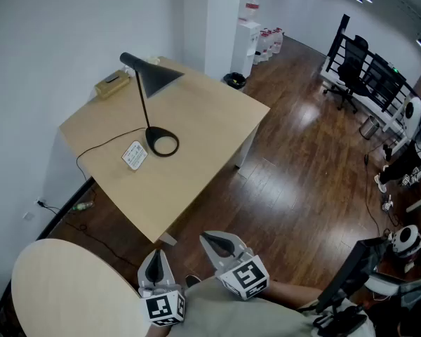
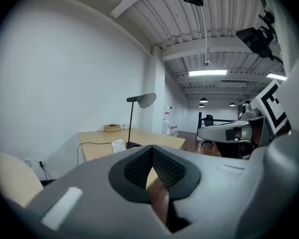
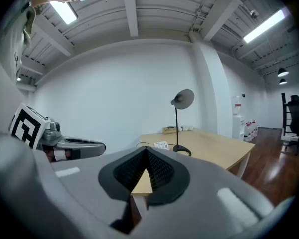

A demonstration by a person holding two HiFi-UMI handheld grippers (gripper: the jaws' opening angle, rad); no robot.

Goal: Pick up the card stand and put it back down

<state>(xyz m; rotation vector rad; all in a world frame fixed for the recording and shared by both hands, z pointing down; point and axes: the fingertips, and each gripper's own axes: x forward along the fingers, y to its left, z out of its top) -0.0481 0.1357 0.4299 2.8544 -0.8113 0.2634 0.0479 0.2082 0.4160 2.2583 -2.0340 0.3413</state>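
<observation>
The card stand (image 1: 134,154) is a small white card standing on the wooden table (image 1: 210,132), just left of the black desk lamp's base (image 1: 162,143). It shows small and far in the left gripper view (image 2: 118,145) and in the right gripper view (image 3: 161,145). My left gripper (image 1: 155,257) and right gripper (image 1: 214,241) hover side by side over the floor, short of the table's near corner, both aimed at the table. Each one's fingertips meet with nothing between them, as the left gripper (image 2: 152,148) and right gripper (image 3: 146,149) show close up.
A tan box (image 1: 112,84) sits at the table's far left corner, and the lamp's cable (image 1: 98,148) trails off the left edge. A round pale table (image 1: 70,293) is at my lower left. Office chairs (image 1: 351,69) and a white water dispenser (image 1: 247,37) stand beyond, on the wooden floor.
</observation>
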